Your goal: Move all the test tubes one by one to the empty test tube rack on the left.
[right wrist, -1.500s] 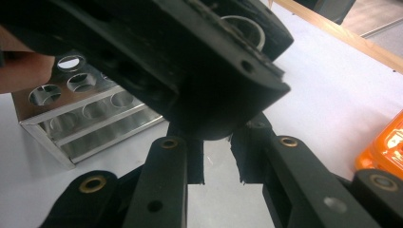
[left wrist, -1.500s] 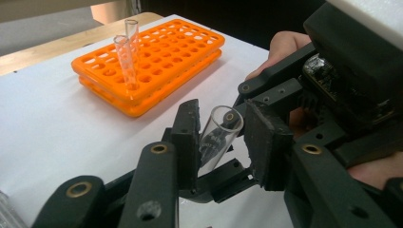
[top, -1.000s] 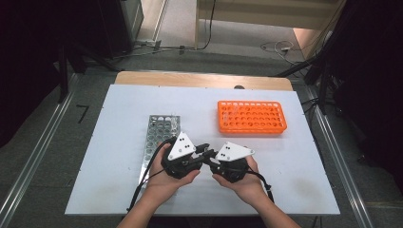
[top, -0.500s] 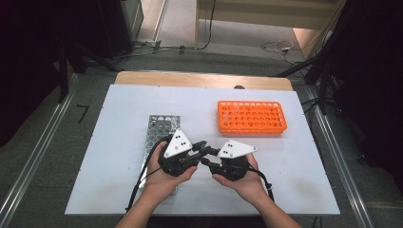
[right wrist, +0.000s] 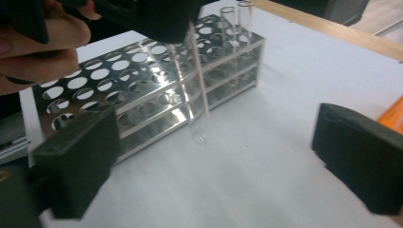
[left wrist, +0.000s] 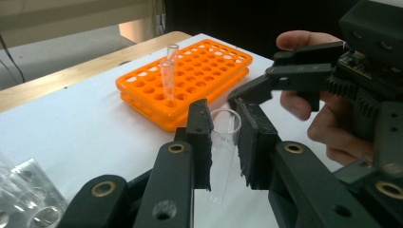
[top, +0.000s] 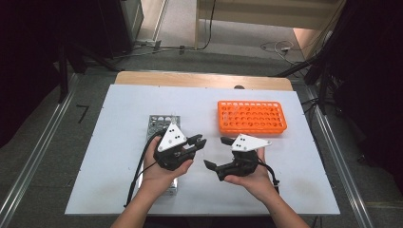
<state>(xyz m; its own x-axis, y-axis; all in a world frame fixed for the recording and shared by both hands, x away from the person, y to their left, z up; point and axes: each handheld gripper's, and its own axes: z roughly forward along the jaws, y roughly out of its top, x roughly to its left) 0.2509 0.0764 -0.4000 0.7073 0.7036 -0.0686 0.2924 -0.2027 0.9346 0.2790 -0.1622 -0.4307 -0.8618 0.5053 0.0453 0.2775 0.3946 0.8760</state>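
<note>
Left claw (top: 199, 141): pressed onto a clear glass tube (left wrist: 223, 152), both pads pinching it just below the open mouth. Closed end hanging down toward the white surface (top: 119, 156), no visible contact with it. Held roughly upright, probably so that it can go straight down into a hole.

Right claw (top: 215, 152): spread wide, jaws just opened, pads pressing on nothing. In the right gripper view, the tube hangs in the gap ahead of these jaws, clear of both pads and carried from above by the left claw alone. Reads as a handover just completed: one claw lets go only once the other has a firm pinch, so the glass never goes unsupported.

Beside and partly under the left claw's hand: a metal rack (top: 159, 121) with rows of round holes and two tubes (right wrist: 235, 19) standing at its far end. Beyond the right claw, well apart: an orange rack (top: 252, 116) flat on the surface, with a couple of tubes (left wrist: 168, 66) upright in it. Likely a transfer between the racks; which way cannot be told.

Next, probably: right claw out of the way, closed end lined up over a free hole. Risk: smooth glass, a pinch high on the tube, so a tilt or slip on the way down.
</note>
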